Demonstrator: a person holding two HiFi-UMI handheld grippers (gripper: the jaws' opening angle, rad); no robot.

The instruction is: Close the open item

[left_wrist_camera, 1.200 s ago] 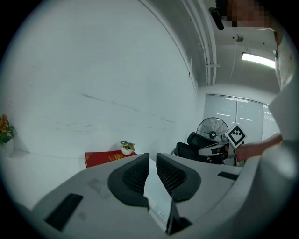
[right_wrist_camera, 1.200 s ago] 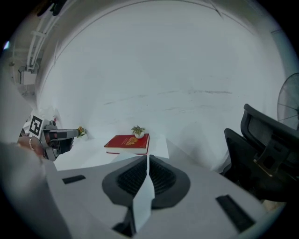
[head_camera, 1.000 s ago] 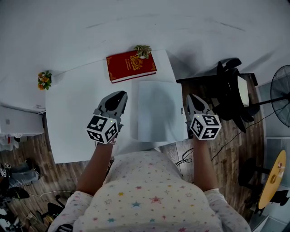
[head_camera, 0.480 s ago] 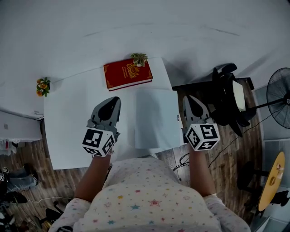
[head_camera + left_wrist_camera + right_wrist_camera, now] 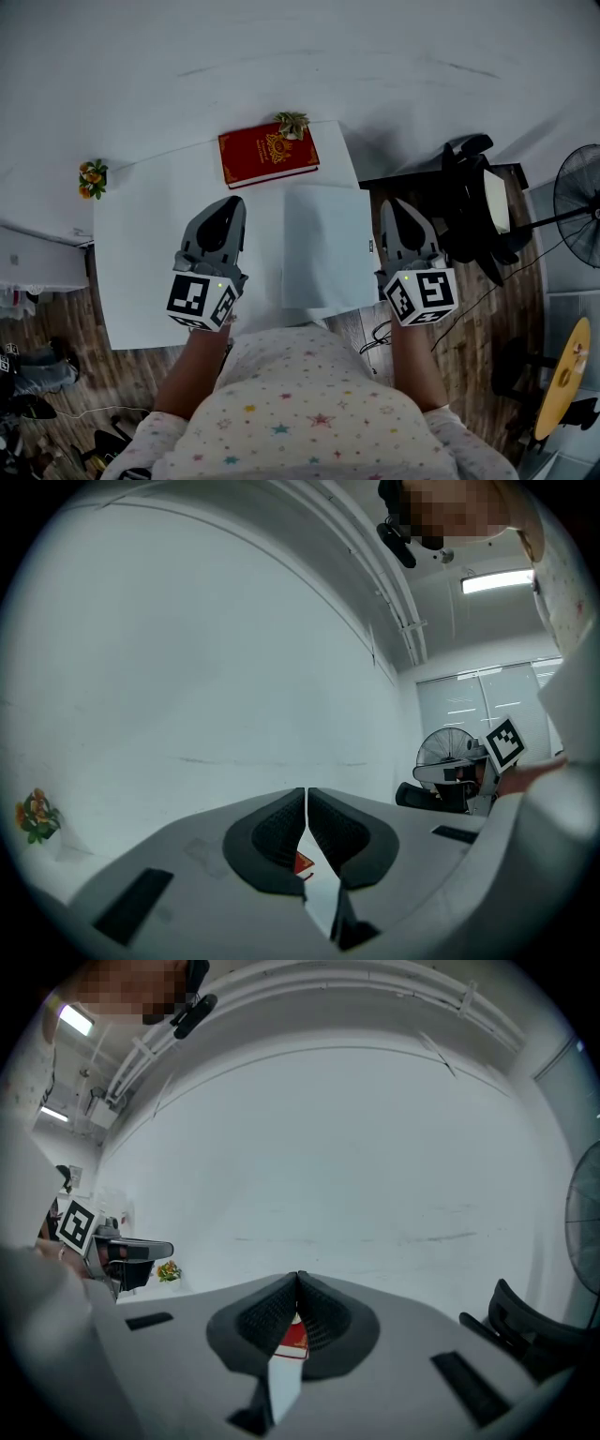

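A pale grey flat rectangular item point(image 5: 323, 246), like a closed laptop or folder, lies flat on the white table point(image 5: 150, 262). A closed red book point(image 5: 269, 155) lies beyond it at the table's far edge. My left gripper point(image 5: 230, 202) hovers over the table just left of the pale item, jaws shut on nothing. My right gripper point(image 5: 396, 202) hangs off the item's right edge, also shut and empty. Through the shut left gripper point(image 5: 307, 795) a sliver of the red book point(image 5: 303, 862) shows. The right gripper point(image 5: 298, 1281) frames the book point(image 5: 294, 1338) too.
A small potted plant point(image 5: 293, 122) stands by the book's far corner. Orange flowers point(image 5: 91, 176) sit at the table's far left. A black chair point(image 5: 473, 202), a fan point(image 5: 577, 192) and a yellow round table point(image 5: 562, 375) stand to the right on the wooden floor.
Both grippers have drawn back a little towards the person, their marker cubes lower in the head view. They stay shut. The pale item and the book have not moved.
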